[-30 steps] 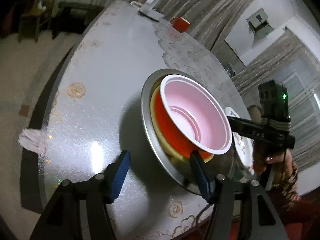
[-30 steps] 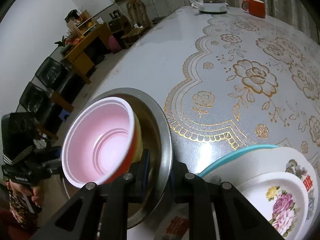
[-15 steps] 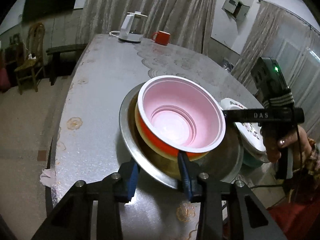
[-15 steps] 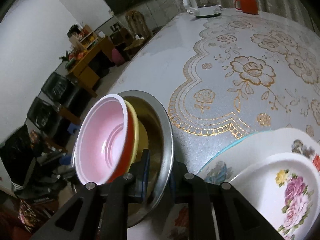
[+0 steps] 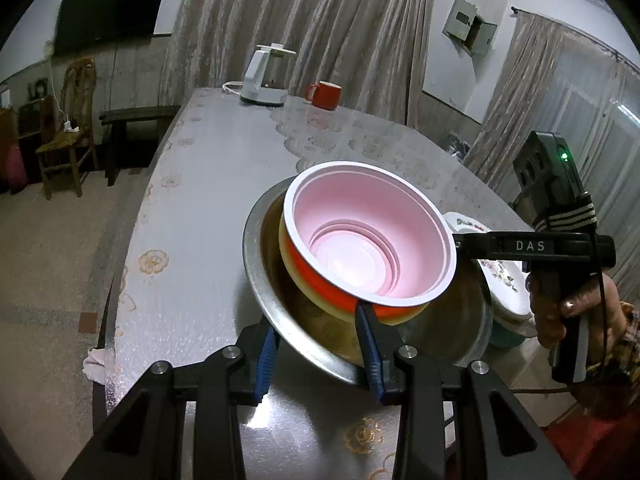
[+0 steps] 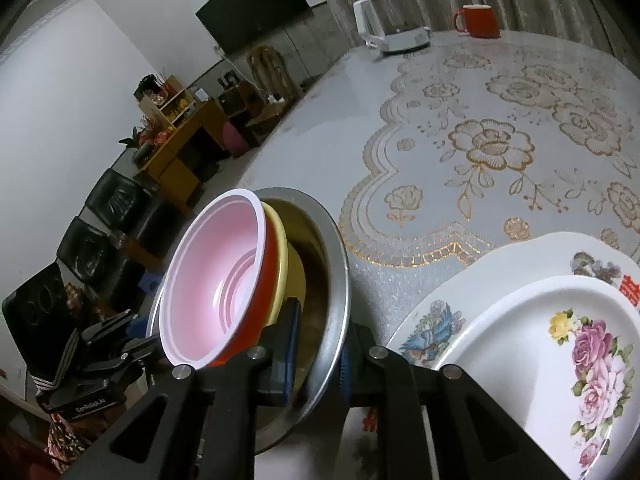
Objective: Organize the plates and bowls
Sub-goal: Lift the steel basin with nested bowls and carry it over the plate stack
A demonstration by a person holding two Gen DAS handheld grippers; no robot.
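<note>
Both grippers are black with blue pads and silver screws: left gripper [image 5: 316, 354], right gripper [image 6: 316, 354] marked "DAS", striped strap, green light, patterned sleeve [image 5: 628, 344].

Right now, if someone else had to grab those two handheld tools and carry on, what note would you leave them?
Left gripper: shut on the steel basin, fingers either side of its near rim.
Right gripper: shut on the same basin's rim at the other side.
The basin is tilted and holds a nested stack: the pink-lined red bowl in a yellow bowl.
The flowered plates are stacked beside the basin on the table.
Done: bowls nested, plates stacked.
Left: probably set the basin down where it belongs, then release both grips.
</note>
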